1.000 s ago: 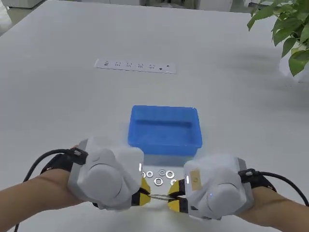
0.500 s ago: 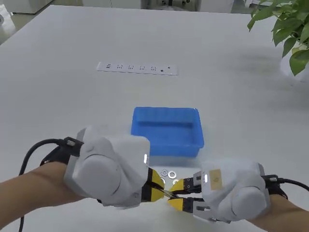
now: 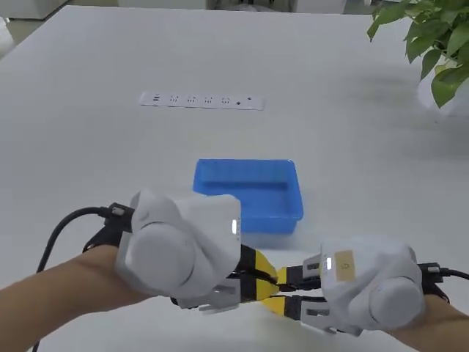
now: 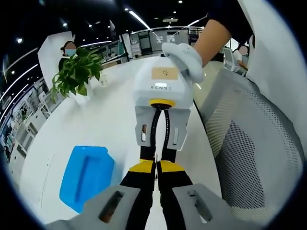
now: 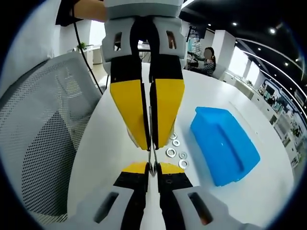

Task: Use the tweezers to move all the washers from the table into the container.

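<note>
Left tongs (image 4: pixel 154 166) and right tongs (image 5: pixel 152 168) tip to tip, low over the near edge of the white surface (image 3: pixel 344 125), each pair pressed together. In the right gripper view, thin metal tweezers (image 5: pixel 151 160) pinched between the left pair's yellow pads and running down into the right pair's closed tips. Clamped at both ends, as far as can be told.

Washers (image 5: pixel 171 152) flat on the surface in a loose cluster at 2 o'clock from those tips, between the tongs and the blue container (image 5: pixel 225 143).

In the head view, container at 12 o'clock from the meeting tongs, near them, with bare surface along its left, right and far sides. Power strip (image 3: pixel 201 100) further out at 11 o'clock, well apart from the container. Plant (image 3: pixel 432 37) at 2 o'clock by the far right corner. Wide open surface between all of these. Mesh chair (image 5: pixel 43 143) just beside the near edge in the right gripper view.
</note>
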Action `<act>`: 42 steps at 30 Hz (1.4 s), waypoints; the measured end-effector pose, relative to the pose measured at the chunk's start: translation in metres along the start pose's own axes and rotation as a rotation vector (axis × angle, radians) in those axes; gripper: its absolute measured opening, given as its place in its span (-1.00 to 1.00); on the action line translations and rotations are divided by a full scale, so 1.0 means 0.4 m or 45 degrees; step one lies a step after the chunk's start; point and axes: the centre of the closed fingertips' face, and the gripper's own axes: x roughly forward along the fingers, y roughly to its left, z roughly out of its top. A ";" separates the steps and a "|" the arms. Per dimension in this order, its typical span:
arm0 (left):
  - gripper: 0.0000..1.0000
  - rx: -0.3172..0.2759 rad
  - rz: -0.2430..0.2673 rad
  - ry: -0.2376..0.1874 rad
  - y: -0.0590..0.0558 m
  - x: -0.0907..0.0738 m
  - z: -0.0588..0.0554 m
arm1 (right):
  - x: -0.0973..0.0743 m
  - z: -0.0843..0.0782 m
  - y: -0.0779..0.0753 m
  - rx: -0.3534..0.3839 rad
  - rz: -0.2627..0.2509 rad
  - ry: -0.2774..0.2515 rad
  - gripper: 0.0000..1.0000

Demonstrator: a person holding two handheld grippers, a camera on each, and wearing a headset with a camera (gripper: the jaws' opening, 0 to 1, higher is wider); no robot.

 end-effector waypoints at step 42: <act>-0.90 -0.127 0.136 -0.104 0.030 -0.100 -0.027 | 0.050 0.088 -0.017 0.015 -0.029 -0.072 -0.75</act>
